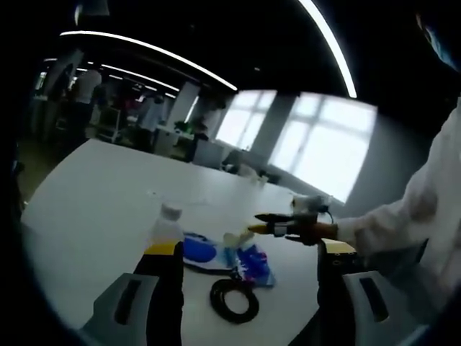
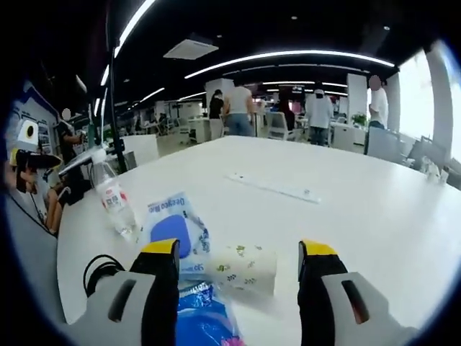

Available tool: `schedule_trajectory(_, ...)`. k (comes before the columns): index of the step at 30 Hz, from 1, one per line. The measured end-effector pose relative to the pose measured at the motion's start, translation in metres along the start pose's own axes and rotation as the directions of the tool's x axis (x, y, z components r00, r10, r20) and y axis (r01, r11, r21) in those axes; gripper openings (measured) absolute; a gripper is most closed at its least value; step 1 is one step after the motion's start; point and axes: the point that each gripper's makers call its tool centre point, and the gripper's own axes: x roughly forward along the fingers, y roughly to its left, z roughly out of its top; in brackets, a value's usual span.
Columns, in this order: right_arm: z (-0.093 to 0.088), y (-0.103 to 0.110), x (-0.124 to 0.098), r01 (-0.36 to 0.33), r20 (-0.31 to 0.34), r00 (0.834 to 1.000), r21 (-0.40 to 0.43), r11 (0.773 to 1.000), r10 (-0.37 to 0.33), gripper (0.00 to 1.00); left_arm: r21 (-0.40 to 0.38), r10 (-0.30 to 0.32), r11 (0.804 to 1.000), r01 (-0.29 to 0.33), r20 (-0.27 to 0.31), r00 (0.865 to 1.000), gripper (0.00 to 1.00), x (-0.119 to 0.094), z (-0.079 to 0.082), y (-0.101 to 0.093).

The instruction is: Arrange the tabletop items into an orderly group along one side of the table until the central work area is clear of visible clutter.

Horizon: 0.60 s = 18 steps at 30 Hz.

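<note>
Open-plan office: desks (image 2: 338, 133), strip lights (image 2: 288, 58)

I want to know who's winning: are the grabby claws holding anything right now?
No, nothing is held. The left gripper is open above the black cable coil. The right gripper is open around the small paper roll, not squeezing it.

A tissue pack (image 2: 245, 268) is lying between the fingers (image 2: 162, 270) — blue packets (image 2: 173, 231), a tilting bottle (image 2: 114, 202), a cable coil (image 2: 97, 270) sitting left.

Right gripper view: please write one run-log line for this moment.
right tool: open, astride tissue pack | left tool: open | bottle: upright | cable: coiled
</note>
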Motion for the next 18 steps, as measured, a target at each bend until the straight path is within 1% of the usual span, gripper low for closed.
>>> schedule_trajectory(2,-0.002,-0.003,0.001,-0.001,-0.009,1.0,0.004,1.0,0.001,0.63,0.002,0.0,1.0,0.0,0.0,1.0,0.72,0.0,0.0,0.0)
schedule_trajectory(5,-0.004,-0.002,0.004,-0.002,-0.025,1.0,0.019,1.0,0.003,0.6,0.004,0.006,1.0,-0.006,-0.003,1.0,0.72,-0.001,0.0,0.001)
schedule_trajectory(7,-0.005,-0.007,0.006,0.002,-0.03,1.0,0.051,0.999,-0.001,0.58,0.001,0.009,1.0,-0.009,0.001,1.0,0.72,-0.002,0.0,0.002)
schedule_trajectory(9,-0.008,-0.004,0.008,-0.005,-0.038,0.999,0.084,0.996,0.008,0.55,-0.002,0.012,1.0,-0.012,0.002,1.0,0.71,-0.002,0.0,0.003)
schedule_trajectory(12,-0.011,-0.006,0.009,0.003,-0.045,0.999,0.126,0.992,0.002,0.51,-0.008,0.012,1.0,-0.012,0.003,1.0,0.7,-0.003,0.0,0.003)
schedule_trajectory(13,-0.014,-0.005,0.009,0.005,-0.052,0.999,0.175,0.985,0.004,0.49,-0.016,0.004,1.0,-0.004,0.021,1.0,0.7,-0.003,0.004,0.002)
schedule_trajectory(14,-0.015,-0.005,0.01,0.007,-0.052,0.999,0.189,0.982,0.003,0.46,-0.024,-0.001,1.0,0.002,0.037,0.999,0.69,-0.003,0.007,0.001)
schedule_trajectory(15,-0.016,-0.005,0.012,0.008,-0.053,0.999,0.189,0.982,0.002,0.45,-0.031,-0.006,0.999,0.008,0.053,0.999,0.69,-0.004,0.01,0.0)
schedule_trajectory(18,-0.023,-0.006,0.017,0.012,-0.068,0.998,0.182,0.983,0.0,0.45,-0.035,-0.007,0.999,0.009,0.058,0.998,0.69,-0.005,0.011,-0.001)
